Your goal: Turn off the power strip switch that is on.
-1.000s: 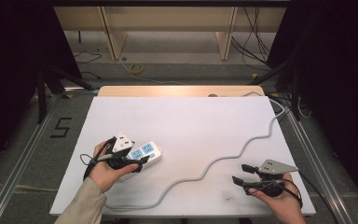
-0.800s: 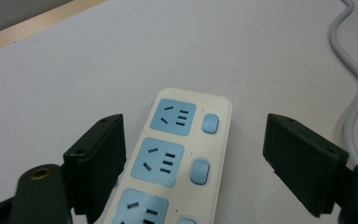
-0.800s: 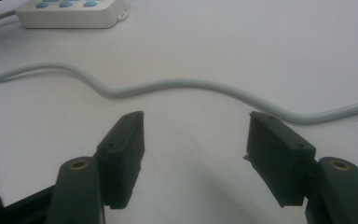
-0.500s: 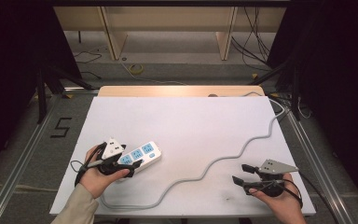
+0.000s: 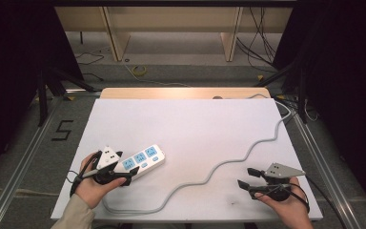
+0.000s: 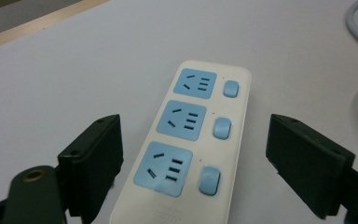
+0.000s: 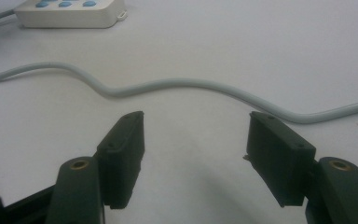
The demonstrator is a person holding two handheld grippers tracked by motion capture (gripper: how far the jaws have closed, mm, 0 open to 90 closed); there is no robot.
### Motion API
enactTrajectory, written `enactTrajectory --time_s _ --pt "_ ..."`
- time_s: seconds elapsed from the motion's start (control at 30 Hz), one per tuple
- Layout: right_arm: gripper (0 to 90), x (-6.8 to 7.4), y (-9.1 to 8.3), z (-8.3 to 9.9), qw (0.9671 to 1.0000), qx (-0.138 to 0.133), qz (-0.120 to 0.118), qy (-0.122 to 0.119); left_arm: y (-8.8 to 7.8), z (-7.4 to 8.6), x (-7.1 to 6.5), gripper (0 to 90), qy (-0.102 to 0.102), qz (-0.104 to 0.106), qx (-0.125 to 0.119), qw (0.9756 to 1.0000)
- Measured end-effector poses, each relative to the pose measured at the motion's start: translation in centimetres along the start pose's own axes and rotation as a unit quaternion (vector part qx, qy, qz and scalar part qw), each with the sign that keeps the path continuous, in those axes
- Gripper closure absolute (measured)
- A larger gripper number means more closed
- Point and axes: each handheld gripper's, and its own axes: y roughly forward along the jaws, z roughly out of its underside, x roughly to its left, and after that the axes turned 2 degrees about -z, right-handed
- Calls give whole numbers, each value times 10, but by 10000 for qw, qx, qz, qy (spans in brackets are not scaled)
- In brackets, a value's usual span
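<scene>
Since a second ago, the left gripper (image 5: 124,177) has drawn back toward the person at the near-left edge, its jaws just having been opening, and they now stand wide with the white power strip (image 5: 142,161) between them but untouched by either pad. From the left gripper view, the power strip (image 6: 193,140) lies flat on the white table top (image 6: 74,70), showing three pale-blue sockets, each with a pale-blue switch beside it; faint lettering at its near end is too blurred to read. No brand can be made out. Seen from above, the strip rests at the near-left of the white table (image 5: 195,124), and its grey cable (image 5: 228,160) loops off its near end and snakes across to the far-right corner, where it drops over the edge. On the floor left of the table, a black marking reads "5" (image 5: 63,130). Beyond the table stand light wooden furniture legs (image 5: 116,33) on a grey floor strewn with loose cables, with dark curtains to either side. At near right, the right gripper (image 5: 247,178) is held in the person's hand, jaws spread with nothing between them. The right gripper view adds a low look along the table: the cable (image 7: 177,86) curves across just ahead of the open right gripper (image 7: 196,140), and the strip's end (image 7: 70,13) sits at top left.
</scene>
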Motion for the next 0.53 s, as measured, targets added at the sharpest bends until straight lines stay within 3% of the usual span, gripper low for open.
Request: enactTrajectory --time_s 0.53 --pt "377 1 0 0 10000 33 13 -58 1 3 -4 188 -22 -41 38 10000"
